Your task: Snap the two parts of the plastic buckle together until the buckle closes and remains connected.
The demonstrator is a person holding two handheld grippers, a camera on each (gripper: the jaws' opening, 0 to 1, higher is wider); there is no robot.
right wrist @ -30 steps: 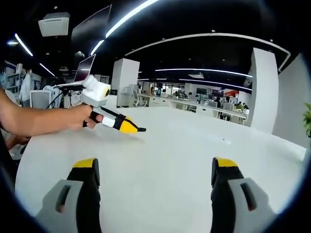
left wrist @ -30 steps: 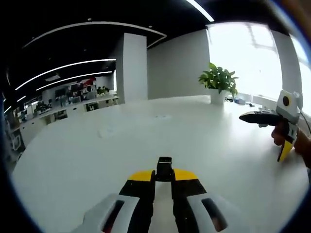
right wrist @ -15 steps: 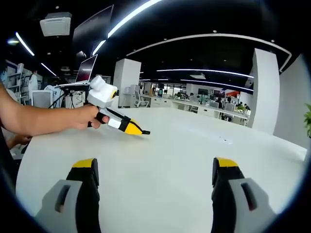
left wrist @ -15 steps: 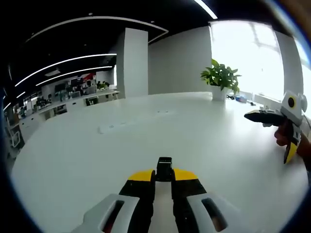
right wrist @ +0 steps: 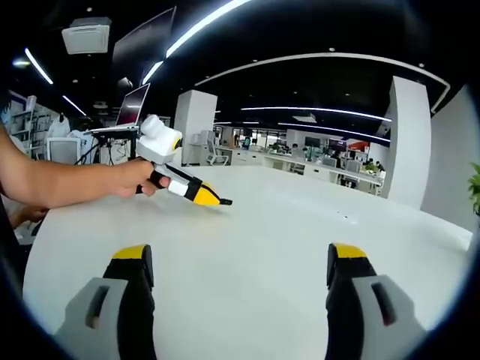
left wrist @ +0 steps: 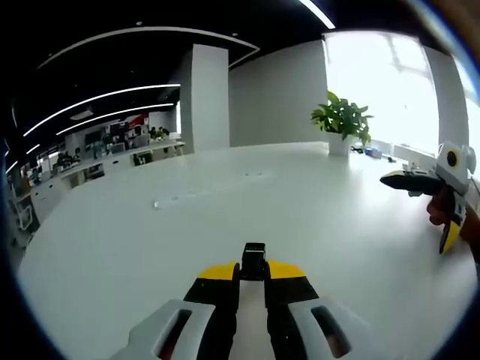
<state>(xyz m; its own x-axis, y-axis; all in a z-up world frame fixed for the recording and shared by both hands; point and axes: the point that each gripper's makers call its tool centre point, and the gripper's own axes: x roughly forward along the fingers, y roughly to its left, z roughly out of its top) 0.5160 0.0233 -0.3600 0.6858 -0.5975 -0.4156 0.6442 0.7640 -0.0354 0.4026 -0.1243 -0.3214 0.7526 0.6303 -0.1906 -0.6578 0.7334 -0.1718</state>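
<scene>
My left gripper (left wrist: pixel 253 274) is shut on a small black buckle part (left wrist: pixel 254 258), which sticks out between its yellow tips, low over the white table (left wrist: pixel 150 247). In the right gripper view a hand holds that same left gripper (right wrist: pixel 208 198) at the left, the black piece (right wrist: pixel 225 202) at its tip. My right gripper (right wrist: pixel 239 259) stands wide open with nothing between its fingers. From the left gripper view the right gripper (left wrist: pixel 439 206) appears at the far right edge, held by a hand, jaws spread.
A potted plant (left wrist: pixel 342 122) stands at the table's far edge by a bright window. Faint pale marks (left wrist: pixel 176 199) lie on the table's middle. An office with desks and a white pillar (right wrist: pixel 406 139) lies beyond. A forearm (right wrist: pixel 60 182) reaches in from the left.
In the right gripper view the left gripper has edged slightly to the right over the table. Both grips are unchanged.
</scene>
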